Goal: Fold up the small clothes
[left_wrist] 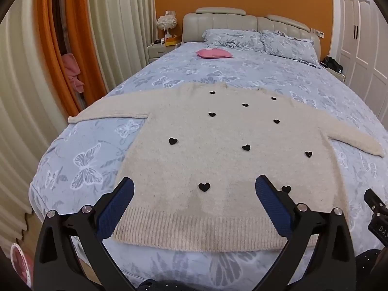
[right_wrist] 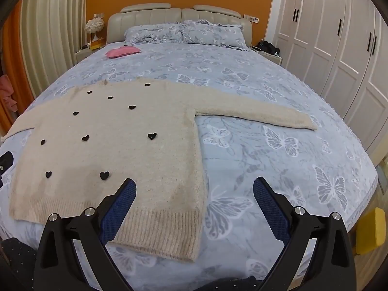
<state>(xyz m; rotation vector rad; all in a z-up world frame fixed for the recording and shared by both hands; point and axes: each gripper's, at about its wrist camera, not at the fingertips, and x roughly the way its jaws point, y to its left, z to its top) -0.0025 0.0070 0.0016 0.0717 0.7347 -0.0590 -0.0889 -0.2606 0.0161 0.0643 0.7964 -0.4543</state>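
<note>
**Both grippers spread above a flat sweater**

The left gripper [left_wrist: 194, 189] stands spread wide at the bottom of its frame, over the ribbed hem of the cream sweater [left_wrist: 218, 150], pinching nothing. The right gripper [right_wrist: 194, 189] is equally spread, angled downward, straddling the sweater's lower right corner. The sweater lies flat on the butterfly-print bed [right_wrist: 278, 150], sleeves out. Only the right view shows the yellow object [right_wrist: 369, 230] at lower right; only the left shows the orange curtain [left_wrist: 55, 36] at upper left

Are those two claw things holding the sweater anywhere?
No. The left gripper and right gripper are both open above the cream sweater, gripping nothing.
</note>
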